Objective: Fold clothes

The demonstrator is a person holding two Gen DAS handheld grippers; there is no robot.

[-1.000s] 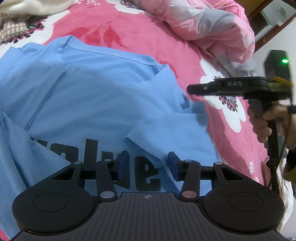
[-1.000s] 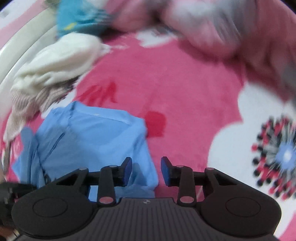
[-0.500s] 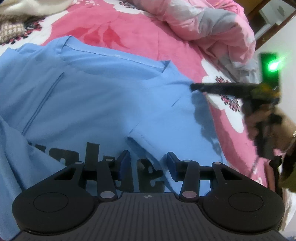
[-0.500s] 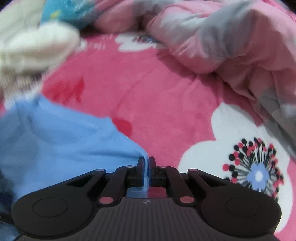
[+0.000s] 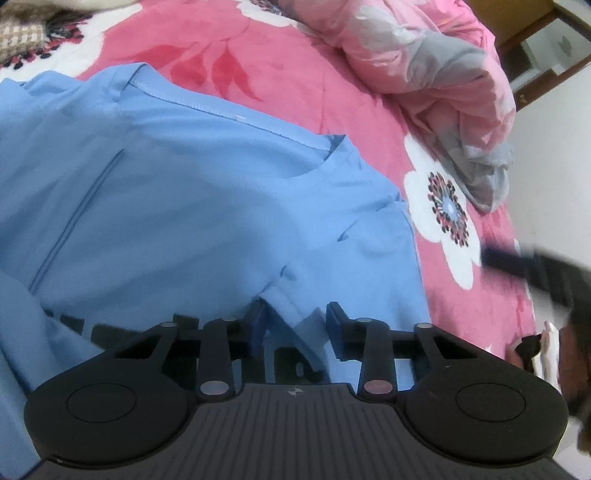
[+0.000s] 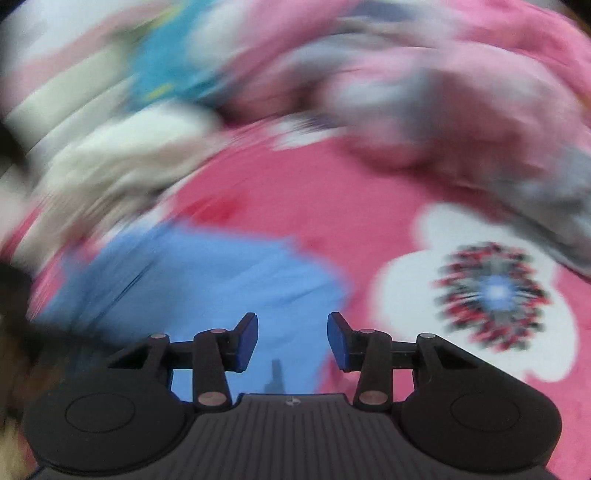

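Observation:
A light blue T-shirt (image 5: 192, 192) with black lettering lies spread on the pink flowered bedspread (image 5: 295, 74). Its right sleeve (image 5: 373, 243) lies flat beside the body. My left gripper (image 5: 293, 325) hovers open just above the shirt's chest, with a fold of blue cloth between its blue pads, which are apart from it. The right wrist view is heavily blurred: my right gripper (image 6: 291, 338) is open and empty over the shirt's (image 6: 207, 280) right edge. The right gripper's black body (image 5: 532, 266) shows at the far right of the left wrist view, held by a hand.
A crumpled pink and grey quilt (image 5: 436, 74) is heaped at the back right. Cream and patterned garments (image 5: 26, 29) lie at the back left. A white flower print (image 6: 491, 291) marks the bedspread right of the shirt. Wooden furniture (image 5: 546, 40) stands beyond the bed.
The right gripper shut on the folded sleeve, drew it out flat to the right, then let go and now stands open, swinging away. The left gripper moved slightly forward over the shirt.

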